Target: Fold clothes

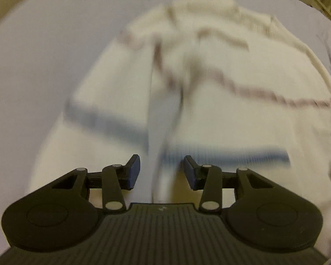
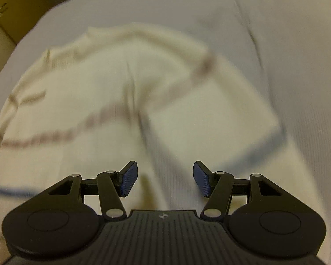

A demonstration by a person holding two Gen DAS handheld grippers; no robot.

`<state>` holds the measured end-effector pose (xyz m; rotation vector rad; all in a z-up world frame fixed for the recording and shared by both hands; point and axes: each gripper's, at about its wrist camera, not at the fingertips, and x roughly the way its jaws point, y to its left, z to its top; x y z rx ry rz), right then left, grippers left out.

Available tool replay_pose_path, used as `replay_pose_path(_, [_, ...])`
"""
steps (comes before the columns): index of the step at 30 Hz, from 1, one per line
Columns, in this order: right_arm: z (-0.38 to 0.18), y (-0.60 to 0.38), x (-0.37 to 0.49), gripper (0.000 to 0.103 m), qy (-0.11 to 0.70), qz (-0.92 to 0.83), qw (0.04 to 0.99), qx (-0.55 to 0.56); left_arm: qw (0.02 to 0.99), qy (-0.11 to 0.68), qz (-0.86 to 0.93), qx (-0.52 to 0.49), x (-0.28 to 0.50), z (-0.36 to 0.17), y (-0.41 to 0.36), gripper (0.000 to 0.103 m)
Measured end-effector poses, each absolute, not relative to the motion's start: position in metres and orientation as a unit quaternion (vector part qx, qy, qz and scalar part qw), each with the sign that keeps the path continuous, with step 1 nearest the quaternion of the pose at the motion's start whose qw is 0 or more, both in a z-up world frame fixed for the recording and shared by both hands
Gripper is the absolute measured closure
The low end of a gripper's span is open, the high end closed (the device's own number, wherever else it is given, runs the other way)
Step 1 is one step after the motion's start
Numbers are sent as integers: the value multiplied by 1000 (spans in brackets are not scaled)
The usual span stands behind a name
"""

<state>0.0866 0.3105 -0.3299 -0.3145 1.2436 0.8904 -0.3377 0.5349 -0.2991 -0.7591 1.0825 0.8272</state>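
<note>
A cream knit sweater [image 1: 220, 84] with thin brown and blue stripes lies spread on a pale sheet, blurred by motion. In the left wrist view a sleeve [image 1: 108, 101] lies folded beside the body with a strip of sheet between them. My left gripper [image 1: 162, 170] is open and empty just above the sweater's near edge. In the right wrist view the sweater [image 2: 77, 101] fills the left and middle, with a folded sleeve [image 2: 214, 123] at the right. My right gripper [image 2: 165, 177] is open and empty above the gap between body and sleeve.
The pale sheet [image 2: 286, 44] covers the surface around the sweater, with a few creases at the far right. A tan wall or furniture edge [image 2: 15, 4] shows at the far left of the right wrist view.
</note>
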Motion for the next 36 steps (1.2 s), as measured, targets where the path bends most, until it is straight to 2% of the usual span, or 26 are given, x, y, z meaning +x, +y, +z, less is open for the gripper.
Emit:
replay_pose_path(2, [-331,277,67,44,594,384,697,-119,691,485,375,-382,-365,-299,509,60])
replay_pose_path(3, [-331,263,56,44,606,376,692,-109,681,482,376,-402,-378,-300,498,54])
replay_pose_path(6, [-331,229,30,32,626,359,686,-97,652,467,378,-462,-412,-307,470,49])
replay_pose_path(9, [-341,193,16,29,654,354,666,-60,642,430,375,-512,-425,-325,451,43])
replay_pose_path(11, [-352,184,14,27,665,349,659,-29,642,411,381,-524,-425,-335,440,43])
replay_pose_path(12, [-356,181,14,27,669,349,656,-14,647,408,387,-515,-421,-336,436,61])
replay_pose_path(13, [-358,182,15,42,669,352,655,-1,651,403,390,-511,-418,-334,433,98])
replay_pose_path(14, [-359,183,16,77,671,357,650,6,655,394,392,-512,-415,-330,431,97])
replay_pose_path(15, [-359,187,18,95,676,363,641,6,665,386,394,-503,-414,-321,426,97])
replay_pose_path(19, [-324,182,22,95,652,400,643,-29,713,359,399,-452,-418,-276,399,97])
replay_pose_path(22, [-308,168,27,96,640,402,653,-39,703,387,405,-438,-414,-288,383,96])
replay_pose_path(24, [-318,168,23,96,635,396,659,-75,701,412,419,-405,-411,-291,378,94])
replay_pose_path(27, [-348,176,6,95,636,376,660,-135,700,442,442,-346,-408,-289,372,91])
replay_pose_path(28, [-351,179,-1,87,630,373,664,-150,699,451,449,-325,-407,-288,370,87])
replay_pose_path(29, [-347,183,-7,71,615,375,673,-170,698,460,456,-305,-406,-287,368,83])
replay_pose_path(30, [-341,187,-15,60,594,372,685,-202,696,469,463,-284,-405,-287,367,79])
replay_pose_path(31, [-336,190,-21,38,569,366,697,-239,694,478,469,-264,-404,-286,365,78])
replay_pose_path(32, [-330,192,-28,33,544,360,708,-270,692,487,475,-243,-403,-285,363,77])
replay_pose_path(36, [-309,196,-42,33,478,356,742,-305,679,519,495,-157,-401,-284,359,72])
